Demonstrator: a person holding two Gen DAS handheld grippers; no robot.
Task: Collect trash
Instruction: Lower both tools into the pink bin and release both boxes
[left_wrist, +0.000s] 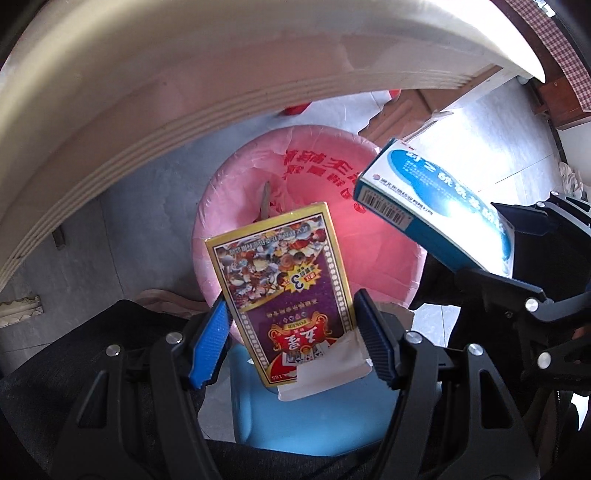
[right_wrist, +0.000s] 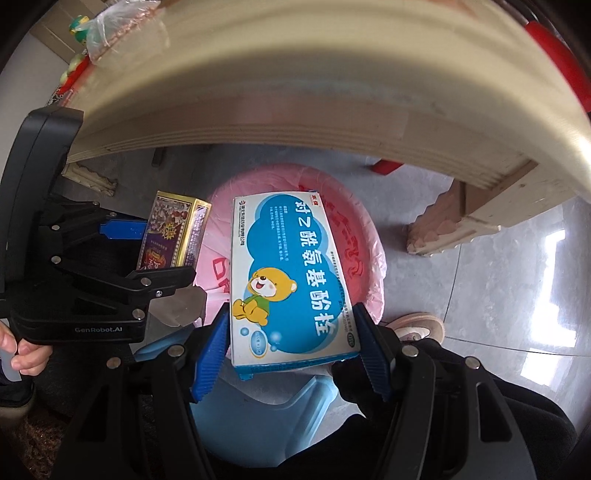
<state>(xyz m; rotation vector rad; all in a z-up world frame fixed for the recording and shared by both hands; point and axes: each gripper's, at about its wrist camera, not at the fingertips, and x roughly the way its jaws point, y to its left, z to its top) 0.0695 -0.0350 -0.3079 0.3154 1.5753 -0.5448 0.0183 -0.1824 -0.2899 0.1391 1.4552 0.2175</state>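
Above the pink-lined bin (left_wrist: 258, 206), the left gripper (left_wrist: 291, 332) pinches a card box (left_wrist: 284, 280) by its edges, and the right gripper (right_wrist: 291, 343) likewise clamps a medicine box (right_wrist: 291, 280). Both boxes hang near the bin's rim, not its middle. Released askew, either could clip the rim and drop to the floor (right_wrist: 498, 277).

The blue-and-white medicine box (right_wrist: 291, 280) in my right gripper (right_wrist: 291, 347) reads 对乙酰氨基酚栓 in large white characters, with a barcode (left_wrist: 384, 208) on its end flap; the small print I can't make out. The playing-card pack (left_wrist: 286, 291) in my left gripper (left_wrist: 291, 332) shows "POKER", a big "3" in a yellow burst and "165" near its lower edge. "GenRobot.AI" is printed on my left gripper's body (right_wrist: 98, 329). The pink bin liner (left_wrist: 314, 162) carries red characters, too crumpled to read.
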